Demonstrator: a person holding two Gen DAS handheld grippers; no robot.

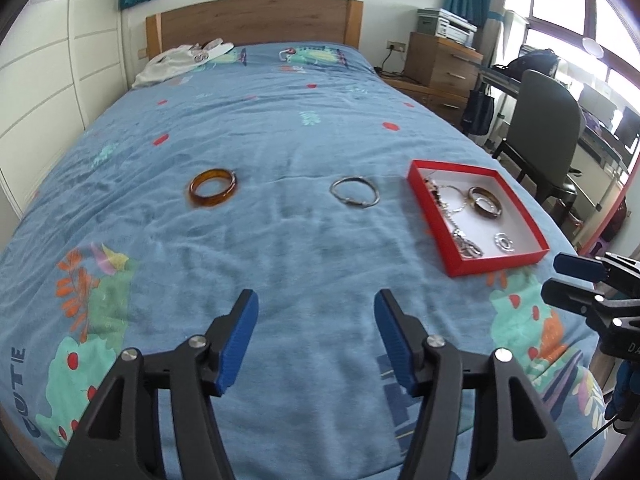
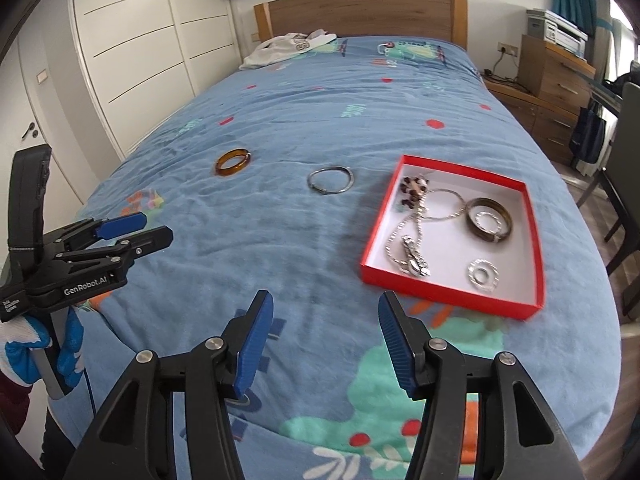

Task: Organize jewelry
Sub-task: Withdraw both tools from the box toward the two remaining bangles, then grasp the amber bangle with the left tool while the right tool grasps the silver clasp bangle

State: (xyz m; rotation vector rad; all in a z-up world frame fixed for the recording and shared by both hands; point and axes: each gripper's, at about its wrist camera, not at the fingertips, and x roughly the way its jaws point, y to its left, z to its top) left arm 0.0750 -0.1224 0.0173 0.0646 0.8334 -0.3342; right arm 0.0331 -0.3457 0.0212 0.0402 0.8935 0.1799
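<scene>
Left wrist view: left gripper (image 1: 316, 320) spread, nothing between the pads. Glossy amber bangle (image 1: 213, 188) and thin silver bangle (image 1: 354, 192) lie loose on the soft, wrinkled blue bedspread (image 1: 280, 128); red box (image 1: 476, 216) just right.

Right wrist view: right gripper (image 2: 326, 324) likewise spread, empty. Judged step: reaching; next, pinch a bangle rim.
</scene>
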